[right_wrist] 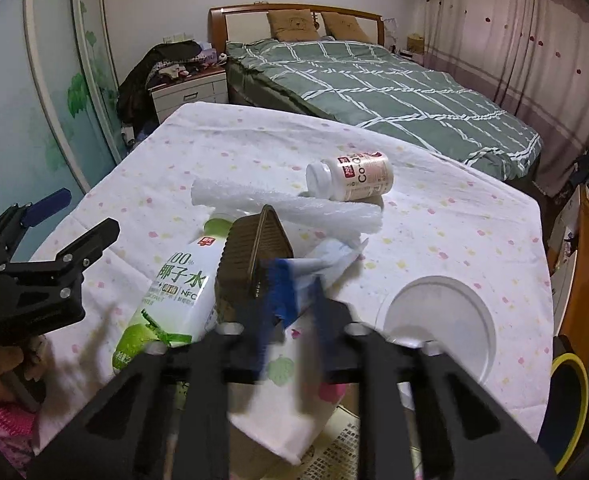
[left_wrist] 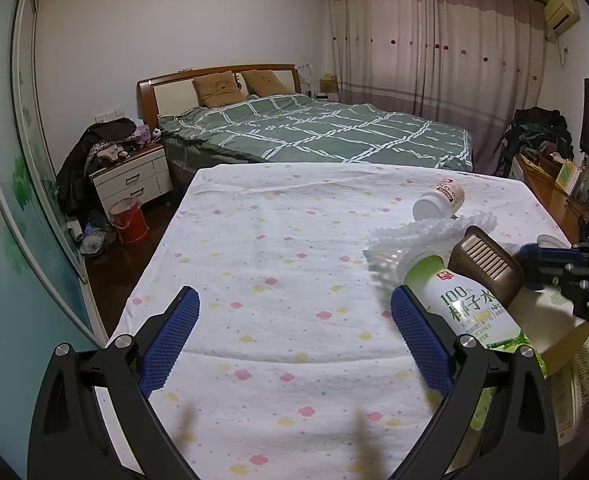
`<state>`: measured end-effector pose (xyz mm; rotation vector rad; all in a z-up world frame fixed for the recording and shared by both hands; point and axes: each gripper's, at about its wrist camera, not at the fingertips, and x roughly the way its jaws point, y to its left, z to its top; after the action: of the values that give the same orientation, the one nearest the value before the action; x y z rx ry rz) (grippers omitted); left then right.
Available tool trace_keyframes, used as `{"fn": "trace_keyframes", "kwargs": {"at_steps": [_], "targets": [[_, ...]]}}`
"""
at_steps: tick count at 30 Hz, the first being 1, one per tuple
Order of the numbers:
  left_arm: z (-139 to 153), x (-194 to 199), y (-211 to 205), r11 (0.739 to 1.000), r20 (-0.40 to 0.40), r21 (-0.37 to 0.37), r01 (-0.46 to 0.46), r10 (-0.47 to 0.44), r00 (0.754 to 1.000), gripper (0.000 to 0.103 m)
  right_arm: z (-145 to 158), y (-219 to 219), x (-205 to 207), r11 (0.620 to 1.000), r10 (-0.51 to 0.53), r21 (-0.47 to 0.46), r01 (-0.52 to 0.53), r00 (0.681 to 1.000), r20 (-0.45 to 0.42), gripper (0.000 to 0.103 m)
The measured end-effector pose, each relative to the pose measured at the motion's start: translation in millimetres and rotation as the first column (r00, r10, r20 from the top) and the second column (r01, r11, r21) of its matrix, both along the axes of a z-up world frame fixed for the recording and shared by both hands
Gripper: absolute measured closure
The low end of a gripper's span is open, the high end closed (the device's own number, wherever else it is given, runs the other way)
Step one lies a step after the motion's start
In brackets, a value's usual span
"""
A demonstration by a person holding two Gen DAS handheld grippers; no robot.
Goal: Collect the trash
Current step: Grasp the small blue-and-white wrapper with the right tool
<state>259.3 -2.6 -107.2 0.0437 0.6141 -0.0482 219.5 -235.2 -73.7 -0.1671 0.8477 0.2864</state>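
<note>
Trash lies on a table under a floral cloth (left_wrist: 278, 248). A green-and-white coconut water bottle (right_wrist: 174, 292) lies on its side, with a brown carton (right_wrist: 254, 248) leaning on it. Behind them are a white foam sheet (right_wrist: 294, 204) and a small white-capped bottle (right_wrist: 350, 178). My right gripper (right_wrist: 298, 292) is blurred, its blue pads close together on a crumpled white-and-blue wrapper (right_wrist: 330, 258) beside the carton. My left gripper (left_wrist: 294, 312) stands open over bare cloth, its right finger (left_wrist: 418, 324) beside the coconut water bottle (left_wrist: 474, 308). The right gripper (left_wrist: 546, 264) also shows at the edge of the left wrist view.
A white round dish (right_wrist: 438, 320) sits on the table to the right. A yellow-rimmed bin (right_wrist: 570, 400) stands below the table's right edge. Newspaper (right_wrist: 354, 444) lies at the near edge. A bed (left_wrist: 318, 132) and a cluttered nightstand (left_wrist: 130, 176) are beyond.
</note>
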Motion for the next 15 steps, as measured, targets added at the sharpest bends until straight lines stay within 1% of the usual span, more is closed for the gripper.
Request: {"fn": "trace_keyframes", "kwargs": {"at_steps": [2,7,15], "targets": [[0,0,-1,1.000,-0.001,0.000,0.001,-0.001,1.000,0.008,4,-1,-4,1.000,-0.002,0.007,0.001,1.000,0.016,0.093],[1,-2,-4,1.000,0.000,0.003,0.005,-0.005,1.000,0.008,21,-15,-14,0.997,0.010,0.077,-0.012,0.999,0.037,0.094],[1,-3,-5,1.000,-0.001,0.001,0.004,-0.004,1.000,0.008,52,-44,-52,0.981,0.025,0.193,-0.037,0.998,0.064,0.094]]}}
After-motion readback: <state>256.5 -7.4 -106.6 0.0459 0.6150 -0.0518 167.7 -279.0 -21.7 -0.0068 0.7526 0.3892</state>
